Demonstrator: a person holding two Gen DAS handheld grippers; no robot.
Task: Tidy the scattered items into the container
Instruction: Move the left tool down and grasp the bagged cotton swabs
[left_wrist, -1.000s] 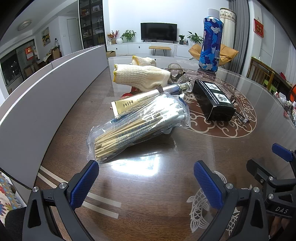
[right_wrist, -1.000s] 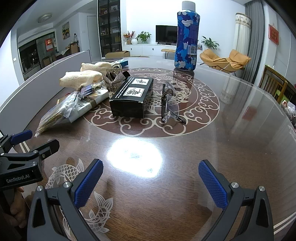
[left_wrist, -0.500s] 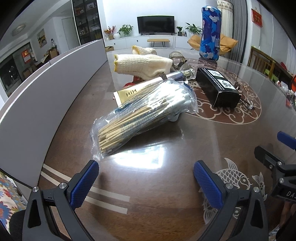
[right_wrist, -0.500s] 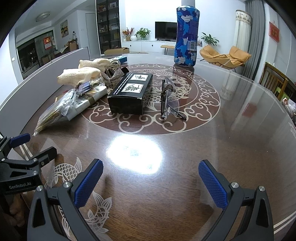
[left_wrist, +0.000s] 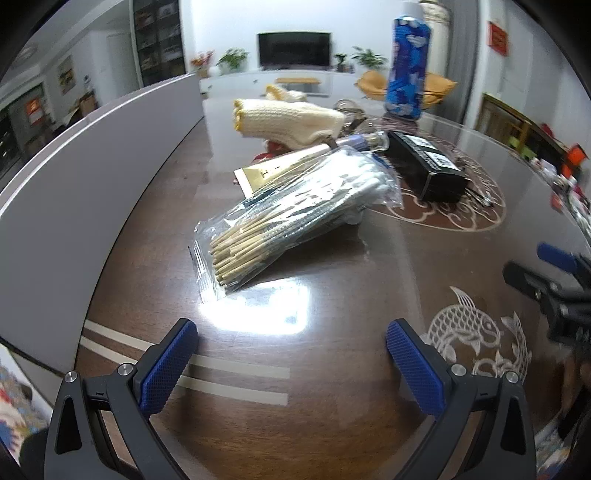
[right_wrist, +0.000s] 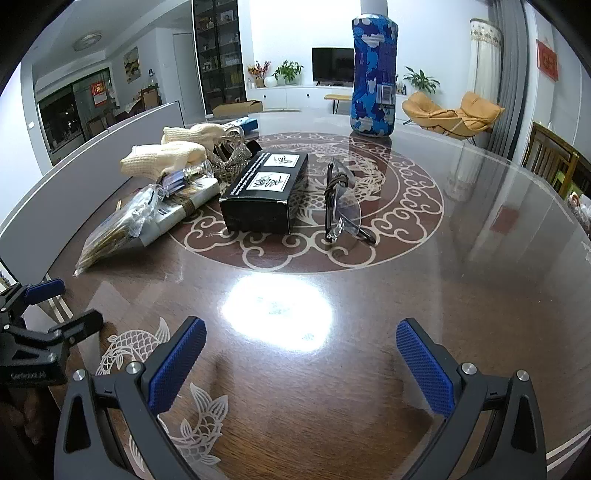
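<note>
Both grippers, left (left_wrist: 288, 350) & right (right_wrist: 299, 350), released; I'd pinch swab pack (left_wrist: 295, 218) mid-bundle, w/ film slippery, light.

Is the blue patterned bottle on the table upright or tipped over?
Upright. The blue bottle stands on its base on the table, white cap at the top.

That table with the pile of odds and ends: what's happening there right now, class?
A person holds a gripper in each hand over the table. The left gripper faces a clear bag of sticks, and the right gripper faces a black box and glasses. Both are open and empty; nothing is picked up yet.
</note>
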